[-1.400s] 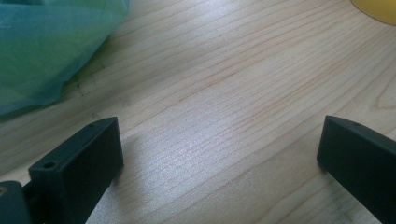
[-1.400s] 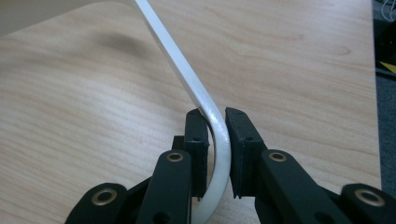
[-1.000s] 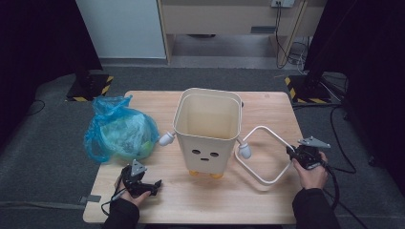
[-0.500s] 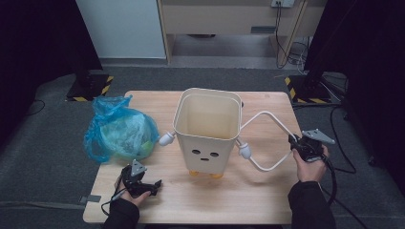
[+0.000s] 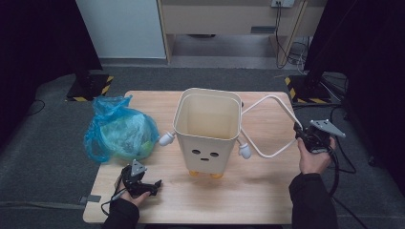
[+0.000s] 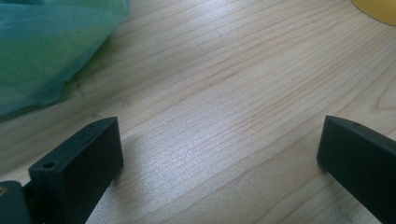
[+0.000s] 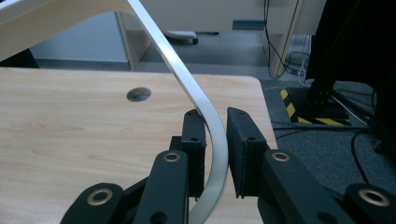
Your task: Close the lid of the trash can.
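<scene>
front table [image 5: 258, 195] bare | bin [image 5: 208, 129] blocks centre | bag [image 5: 119, 133] blocks left

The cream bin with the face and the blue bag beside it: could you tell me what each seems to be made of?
Cream square bin with a face: probably smooth matte plastic, judging by its even colour and rounded edges. Crumpled blue bag: thin translucent plastic film, since it wrinkles and its pale contents show through.

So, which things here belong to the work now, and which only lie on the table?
In use:
- right gripper, closed on the white handle
- cream bin, to which that handle belongs

Lying about, as far as one can judge:
- blue bag, untouched
- left gripper, open, resting on the table
</scene>
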`<state>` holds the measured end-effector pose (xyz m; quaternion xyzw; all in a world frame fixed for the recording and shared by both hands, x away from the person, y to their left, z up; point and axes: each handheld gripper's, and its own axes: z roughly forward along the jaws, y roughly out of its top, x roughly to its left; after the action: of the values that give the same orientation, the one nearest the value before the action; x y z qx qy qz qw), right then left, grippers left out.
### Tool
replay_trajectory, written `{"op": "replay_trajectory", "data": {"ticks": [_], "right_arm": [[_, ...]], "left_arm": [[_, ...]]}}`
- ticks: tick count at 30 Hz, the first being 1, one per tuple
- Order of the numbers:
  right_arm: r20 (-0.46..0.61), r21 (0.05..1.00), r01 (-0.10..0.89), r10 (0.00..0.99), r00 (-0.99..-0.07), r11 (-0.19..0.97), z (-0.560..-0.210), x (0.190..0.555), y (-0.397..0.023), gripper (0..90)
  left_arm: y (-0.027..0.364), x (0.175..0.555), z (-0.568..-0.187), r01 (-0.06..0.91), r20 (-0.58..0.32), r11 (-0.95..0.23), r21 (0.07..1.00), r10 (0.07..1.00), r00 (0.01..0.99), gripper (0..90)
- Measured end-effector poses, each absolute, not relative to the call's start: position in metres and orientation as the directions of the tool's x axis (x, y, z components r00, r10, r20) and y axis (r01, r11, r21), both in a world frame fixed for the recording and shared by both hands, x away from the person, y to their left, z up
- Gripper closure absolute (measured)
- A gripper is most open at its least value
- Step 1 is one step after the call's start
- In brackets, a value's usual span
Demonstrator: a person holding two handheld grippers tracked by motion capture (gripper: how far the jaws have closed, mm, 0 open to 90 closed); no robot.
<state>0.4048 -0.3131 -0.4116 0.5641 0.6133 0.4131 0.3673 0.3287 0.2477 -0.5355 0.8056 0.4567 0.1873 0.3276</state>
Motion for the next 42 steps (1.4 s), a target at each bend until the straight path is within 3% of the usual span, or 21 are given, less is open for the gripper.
{"op": "replay_trajectory", "data": {"ticks": [29, 42], "right_arm": [[0.094, 0.972, 0.222, 0.991, -0.095, -0.071, -0.341, 0.406, -0.314, 77.6], [0.12, 0.981, 0.17, 0.978, -0.172, -0.091, -0.308, 0.408, -0.305, 77.5]], "left_arm": [[0.248, 0.329, -0.535, 0.613, 0.003, -0.369, 0.699, 0.858, 0.513, 0.0], [0.248, 0.329, -0.536, 0.613, 0.003, -0.368, 0.699, 0.859, 0.513, 0.0]]}}
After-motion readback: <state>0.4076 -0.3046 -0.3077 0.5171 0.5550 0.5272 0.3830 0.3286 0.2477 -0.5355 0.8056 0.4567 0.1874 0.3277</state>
